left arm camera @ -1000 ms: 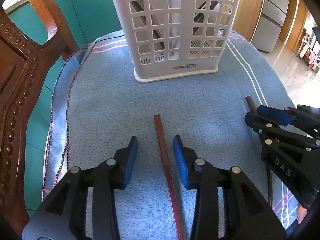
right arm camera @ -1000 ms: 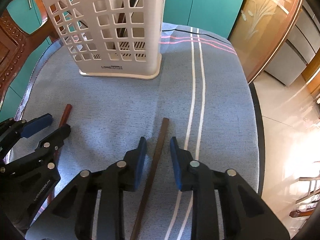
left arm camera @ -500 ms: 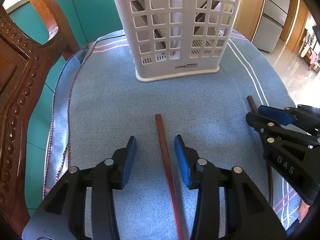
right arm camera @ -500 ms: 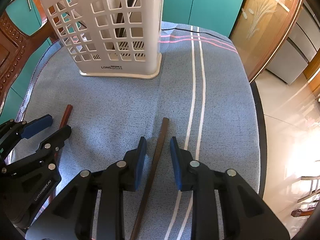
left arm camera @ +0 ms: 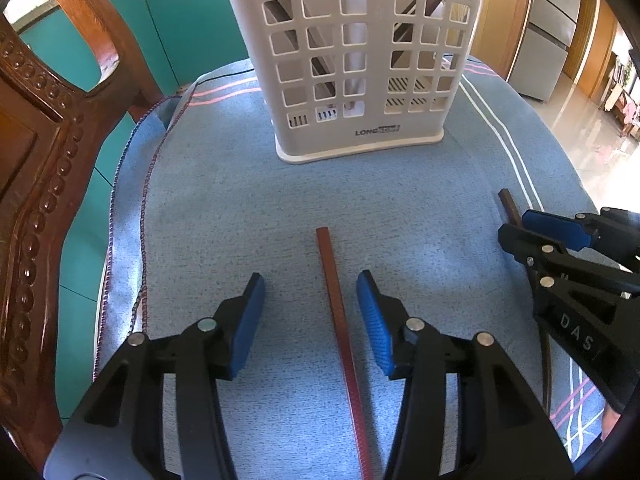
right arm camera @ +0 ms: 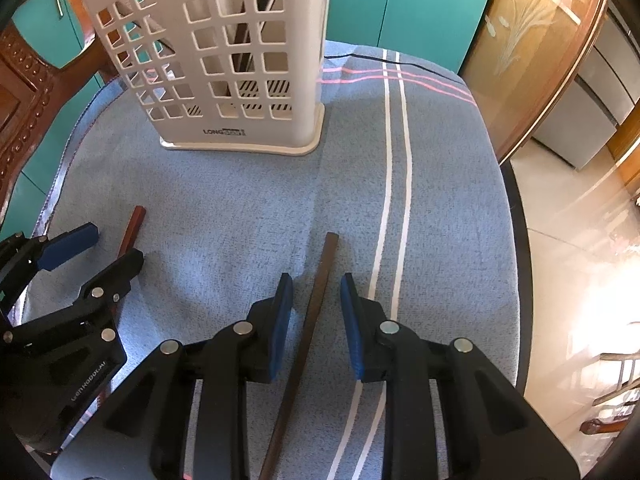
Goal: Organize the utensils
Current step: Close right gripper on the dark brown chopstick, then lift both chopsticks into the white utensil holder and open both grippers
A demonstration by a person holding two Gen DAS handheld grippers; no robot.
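Observation:
A reddish-brown chopstick [left arm camera: 340,320] lies flat on the blue cloth [left arm camera: 224,208], between the fingers of my left gripper [left arm camera: 310,284]. Those jaws are opening, and neither pad touches the stick. My right gripper [right arm camera: 316,280] stands open astride a dark brown chopstick [right arm camera: 308,328], with a narrow gap on each side. From the right wrist, the left gripper [right arm camera: 116,242] shows at the left over the reddish chopstick [right arm camera: 134,222]. From the left wrist, the right gripper [left arm camera: 518,226] shows at the right. A white lattice utensil basket [left arm camera: 352,80] [right arm camera: 224,60] stands upright farther back, with dark sticks inside.
A carved wooden chair back [left arm camera: 36,200] rises close on the left. The cloth's fringed edge [left arm camera: 140,240] runs beside it. On the right the round table's dark rim [right arm camera: 516,240] drops to a shiny floor. Teal cabinet doors [right arm camera: 420,12] stand behind.
The left gripper's jaws have spread wider around the reddish chopstick, which stays flat on the cloth. The right gripper and its dark chopstick look almost the same.

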